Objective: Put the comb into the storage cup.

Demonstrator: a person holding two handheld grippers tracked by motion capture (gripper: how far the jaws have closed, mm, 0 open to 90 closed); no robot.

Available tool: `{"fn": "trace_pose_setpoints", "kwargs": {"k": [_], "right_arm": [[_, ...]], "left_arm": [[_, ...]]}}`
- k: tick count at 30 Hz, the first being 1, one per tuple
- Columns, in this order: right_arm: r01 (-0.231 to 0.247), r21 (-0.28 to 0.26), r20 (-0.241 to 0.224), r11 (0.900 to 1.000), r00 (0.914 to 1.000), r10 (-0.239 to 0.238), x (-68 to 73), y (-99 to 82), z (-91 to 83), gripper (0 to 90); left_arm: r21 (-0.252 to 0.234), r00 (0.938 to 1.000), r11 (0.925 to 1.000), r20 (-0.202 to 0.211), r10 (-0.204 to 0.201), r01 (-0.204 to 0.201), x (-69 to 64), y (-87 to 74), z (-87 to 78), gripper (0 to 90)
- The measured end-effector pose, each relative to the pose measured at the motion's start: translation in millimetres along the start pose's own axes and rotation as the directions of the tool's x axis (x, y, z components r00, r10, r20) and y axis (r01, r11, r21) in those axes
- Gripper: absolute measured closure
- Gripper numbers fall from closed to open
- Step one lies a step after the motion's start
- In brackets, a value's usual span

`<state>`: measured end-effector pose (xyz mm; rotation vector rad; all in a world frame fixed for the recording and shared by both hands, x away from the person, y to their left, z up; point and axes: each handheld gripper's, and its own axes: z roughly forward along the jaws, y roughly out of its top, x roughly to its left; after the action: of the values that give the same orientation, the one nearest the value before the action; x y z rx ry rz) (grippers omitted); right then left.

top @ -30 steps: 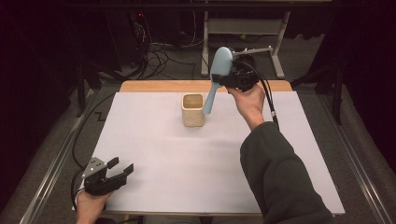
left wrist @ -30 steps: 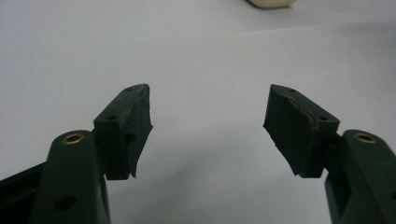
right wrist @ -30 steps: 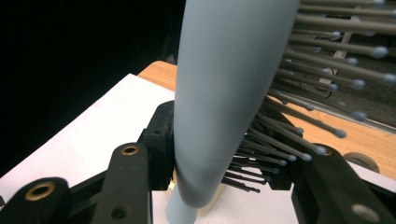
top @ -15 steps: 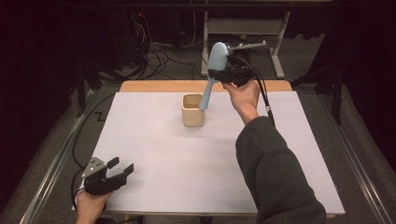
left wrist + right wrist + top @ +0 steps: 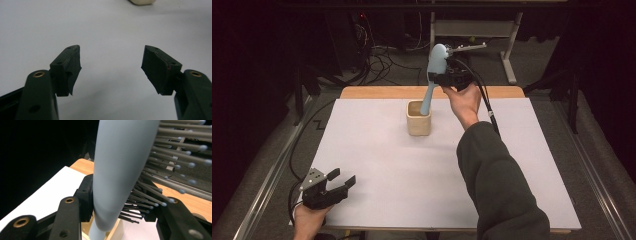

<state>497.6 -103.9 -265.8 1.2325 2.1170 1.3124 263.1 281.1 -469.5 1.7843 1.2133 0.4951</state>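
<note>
The right claw (image 5: 441, 79) is pinching a pale blue hairbrush (image 5: 433, 75) near the base of its head, bristles facing away from the person, so that the slim handle hangs free below the grip. That handle points down into the small tan holder (image 5: 418, 118), which stands upright on the white sheet near the middle of the bench's (image 5: 377, 92) far edge; the handle's tip looks just inside the holder's mouth. Holding the brush high up on the neck keeps the claw clear of the holder's rim, and the slight tilt looks suited to sliding the handle in head-up. In the right gripper view the black pads clamp the blue stem (image 5: 117, 182) from both sides. The left claw (image 5: 332, 184) rests near the bench's near left corner with its jaws spread and nothing between them, well apart from the holder.
</note>
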Motion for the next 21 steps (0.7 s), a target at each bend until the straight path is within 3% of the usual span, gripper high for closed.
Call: {"fn": "trace_pose_setpoints", "kwargs": {"k": [21], "right_arm": [[0.007,0.021,0.009,0.9998,0.9999,-0.007,5.8,-7.8,20.6,54.6]], "left_arm": [[-0.007,1.0,1.0,0.007,0.002,-0.001,-0.4,-0.2,-0.7,32.0]]}}
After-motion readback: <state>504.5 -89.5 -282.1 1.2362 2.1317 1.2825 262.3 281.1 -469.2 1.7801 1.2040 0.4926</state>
